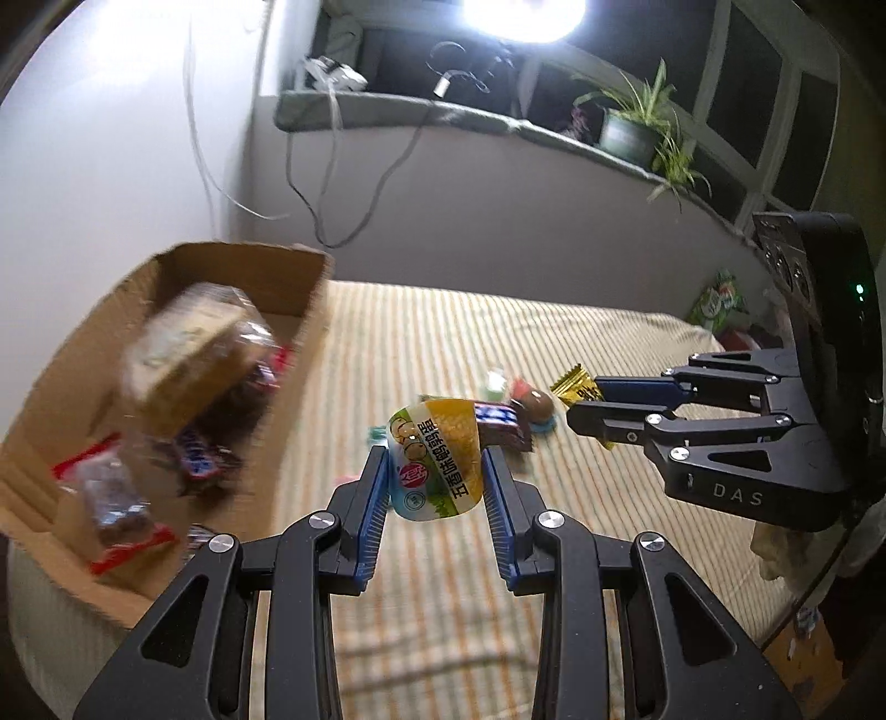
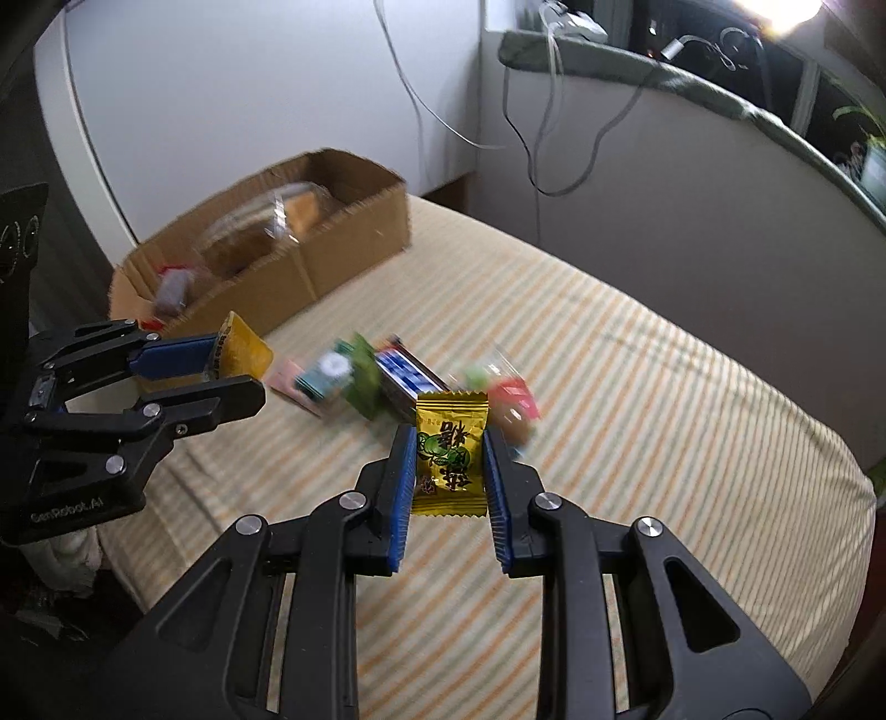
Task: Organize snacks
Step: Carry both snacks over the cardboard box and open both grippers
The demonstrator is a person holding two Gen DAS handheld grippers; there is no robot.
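Two packets held above the striped bedding

Yellow-green egg pouch [image 1: 434,459] pinched upright; gold candy wrapper [image 2: 451,451] likewise clamped; loose snack pile [image 2: 387,376] left lying beside cardboard box [image 2: 354,243], box partly filled.

A striped bedcover [image 1: 554,332] below white walls — a bright lamp [image 1: 523,16] above the plant-lined windowsill [image 1: 443,113].

The left gripper [image 1: 434,465] pinches a white, yellow and green snack packet [image 1: 433,459] above the striped bedsheet [image 1: 554,554]. At right, the right gripper [image 1: 587,407] clamps a gold candy wrapper [image 1: 573,382]. More wrapped snacks [image 1: 509,412] lie just beyond. At left, an open cardboard box [image 1: 249,266] holds blurred packets.
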